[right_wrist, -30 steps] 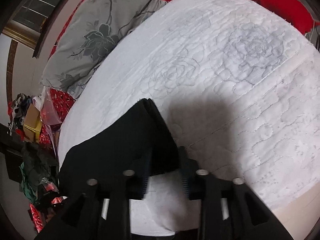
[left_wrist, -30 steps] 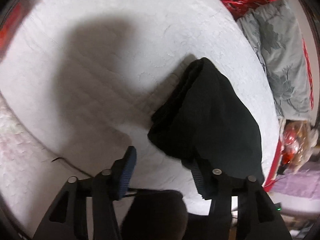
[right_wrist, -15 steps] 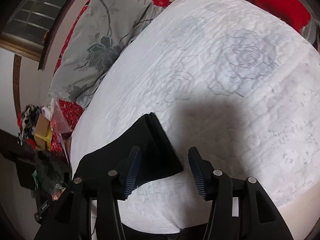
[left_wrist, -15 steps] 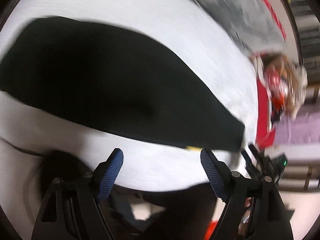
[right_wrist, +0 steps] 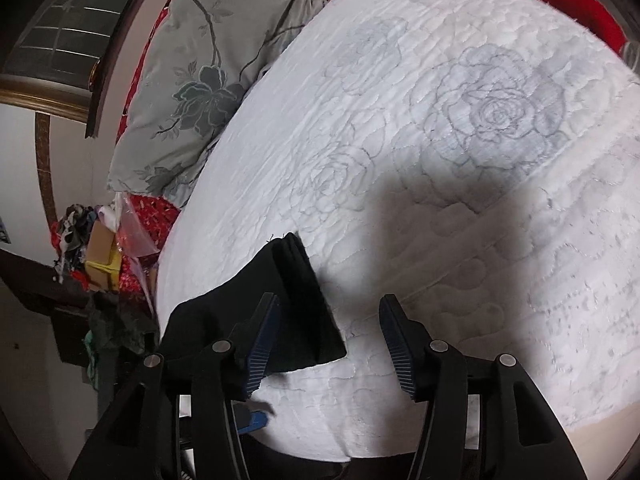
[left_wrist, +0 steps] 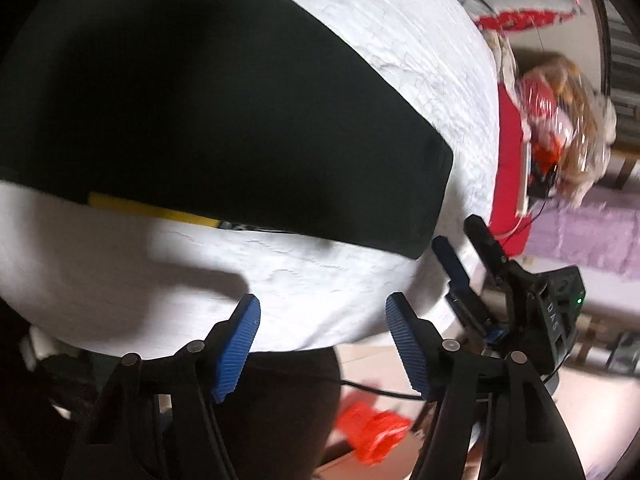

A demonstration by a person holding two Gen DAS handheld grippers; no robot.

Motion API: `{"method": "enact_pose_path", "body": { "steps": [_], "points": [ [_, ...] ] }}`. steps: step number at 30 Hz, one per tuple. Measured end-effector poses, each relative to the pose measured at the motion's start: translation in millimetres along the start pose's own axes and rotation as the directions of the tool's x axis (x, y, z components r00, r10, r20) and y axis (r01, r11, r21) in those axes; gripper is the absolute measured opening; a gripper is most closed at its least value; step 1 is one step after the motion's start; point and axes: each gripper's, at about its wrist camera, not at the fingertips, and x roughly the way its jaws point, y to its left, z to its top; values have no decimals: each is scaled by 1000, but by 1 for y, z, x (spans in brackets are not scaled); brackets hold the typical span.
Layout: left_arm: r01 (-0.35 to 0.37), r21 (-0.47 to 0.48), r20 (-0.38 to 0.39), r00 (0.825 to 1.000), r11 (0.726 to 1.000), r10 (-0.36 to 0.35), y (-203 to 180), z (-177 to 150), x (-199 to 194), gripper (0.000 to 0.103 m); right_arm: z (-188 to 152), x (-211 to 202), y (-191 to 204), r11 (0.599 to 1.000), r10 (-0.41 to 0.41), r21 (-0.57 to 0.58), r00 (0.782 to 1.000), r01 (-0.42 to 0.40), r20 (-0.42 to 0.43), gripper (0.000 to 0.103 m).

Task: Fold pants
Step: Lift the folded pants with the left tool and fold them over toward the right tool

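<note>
The black pants (left_wrist: pixel 220 120) lie folded in a long flat band across the white quilted mattress (left_wrist: pixel 288 280). A thin yellow strip (left_wrist: pixel 152 208) peeks out under their near edge. My left gripper (left_wrist: pixel 322 304) hovers over the bed's front edge, short of the pants; its jaws are closing with nothing between them. My right gripper (left_wrist: pixel 457 232) shows at the band's right end. In the right wrist view the right gripper (right_wrist: pixel 330 304) stands open, its left finger (right_wrist: pixel 262 336) over the pants' corner (right_wrist: pixel 296 280), no cloth pinched.
A grey floral pillow (right_wrist: pixel 192 92) and a red cover (right_wrist: pixel 576 4) lie at the far side of the mattress (right_wrist: pixel 460 160). Bags and clutter (left_wrist: pixel 560 120) crowd the bed's end. A red object (left_wrist: pixel 372 436) lies on the floor, beside a person's dark leg (left_wrist: pixel 276 412).
The left gripper let go of the raised cloth and swept along the pants, which now lie flat. The right gripper opened off the pants' corner and drew back a little.
</note>
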Motion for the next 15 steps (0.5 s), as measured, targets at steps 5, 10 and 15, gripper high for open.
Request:
{"method": "enact_pose_path", "body": {
  "steps": [5,10,15],
  "points": [
    [64,-100,14,998,993,-63,15,-13,20,64,30,21,7,999,47,-8,990,-48,-132,62],
    [84,-194,29,996,977,-80,28,-14,32,64,53,49,22,995,17,-88,969,-40,-248,62],
    [115,-269,69,993,956,-99,27,-13,42,66,61,66,26,992,38,-105,947,-75,-320,62]
  ]
}}
